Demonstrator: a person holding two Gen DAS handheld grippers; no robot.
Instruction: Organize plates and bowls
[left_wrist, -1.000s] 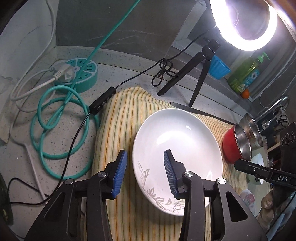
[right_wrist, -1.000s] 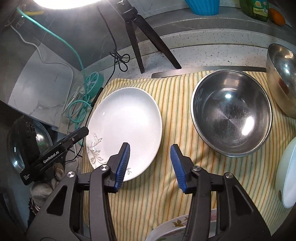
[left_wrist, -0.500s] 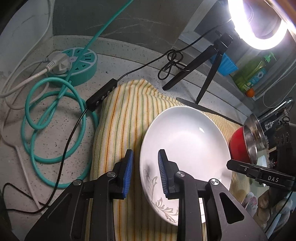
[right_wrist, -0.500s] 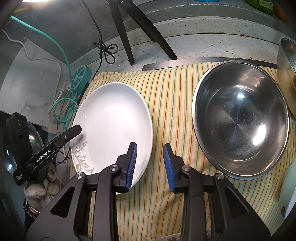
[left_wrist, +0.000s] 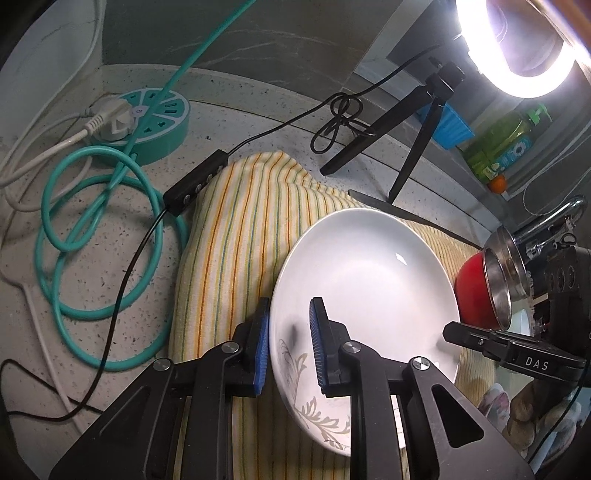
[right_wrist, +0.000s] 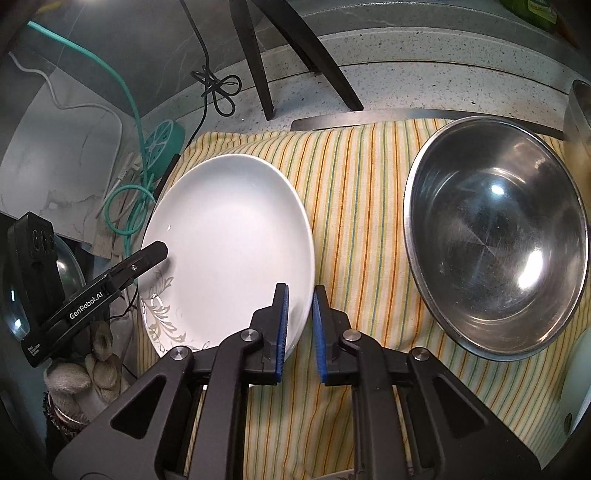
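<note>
A white plate with a leaf pattern lies on a striped yellow cloth. My left gripper is shut on its left rim, one blue pad outside the rim and one inside. In the right wrist view the same plate has its right rim pinched by my right gripper, whose jaws are closing tight on it. Each gripper's tip shows in the other's view: the left gripper and the right gripper. A large steel bowl sits on the cloth to the right of the plate.
A red bowl with a steel bowl in it sits far right. Another white dish shows at the right edge. Behind stand a ring-light tripod, a teal power strip with coiled cable, and a metal strip.
Both grippers' jaws went from wide apart to narrow, each closing on a rim of the white plate. The right gripper came lower and closer to the plate.
</note>
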